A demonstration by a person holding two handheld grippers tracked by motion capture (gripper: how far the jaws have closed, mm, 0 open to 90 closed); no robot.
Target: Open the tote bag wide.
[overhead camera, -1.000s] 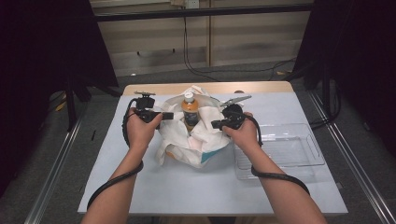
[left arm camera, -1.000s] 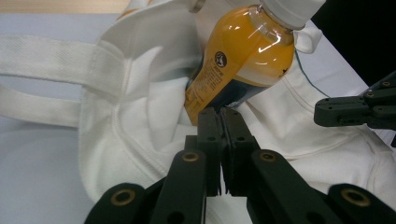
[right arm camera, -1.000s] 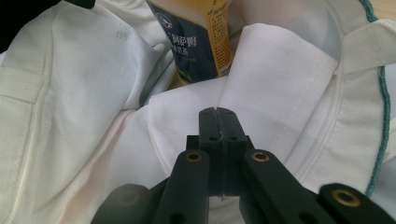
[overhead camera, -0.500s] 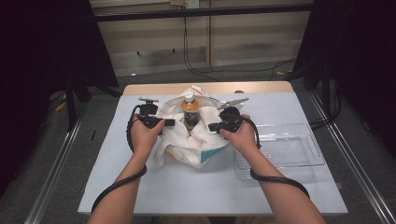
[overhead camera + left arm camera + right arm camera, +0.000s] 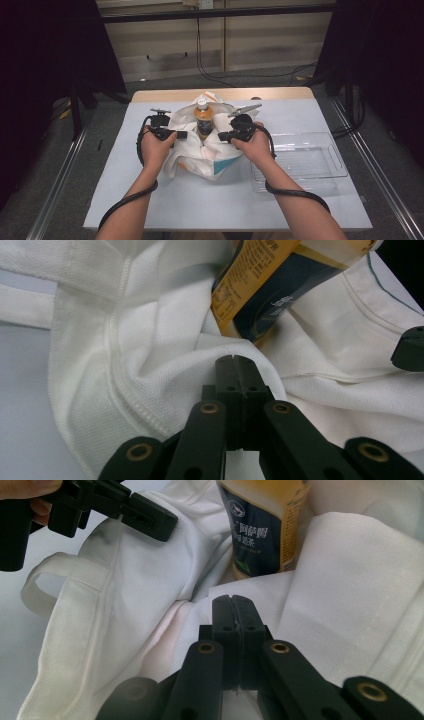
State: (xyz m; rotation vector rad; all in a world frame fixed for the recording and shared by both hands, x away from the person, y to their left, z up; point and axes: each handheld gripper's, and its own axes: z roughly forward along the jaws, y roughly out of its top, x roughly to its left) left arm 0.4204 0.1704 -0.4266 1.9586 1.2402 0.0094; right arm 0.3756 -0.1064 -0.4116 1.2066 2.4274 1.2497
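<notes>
An orange-brown drink bottle (image 5: 202, 118) with a white cap stands upright inside a crumpled white cloth bag (image 5: 200, 155) at the table's middle. My left gripper (image 5: 181, 134) is shut on a fold of the bag just left of the bottle. Its own view shows the tips (image 5: 233, 360) pinched on bunched cloth (image 5: 125, 355), with the bottle's label (image 5: 265, 285) close above. My right gripper (image 5: 220, 136) is shut on the bag's cloth right of the bottle. In its view the tips (image 5: 233, 600) meet a cloth edge below the bottle (image 5: 262, 525), and the left gripper (image 5: 125, 507) shows at top left.
A clear plastic tray (image 5: 320, 162) lies on the table to the right of the bag. The bag's strap loop (image 5: 50, 582) lies flat on the pale table cover (image 5: 200, 205). Dark curtains and metal rails flank the table.
Both grippers have drawn slightly toward the person and closer to the bottle, gathering the bag's cloth around it. The bottle has stayed upright in place.
</notes>
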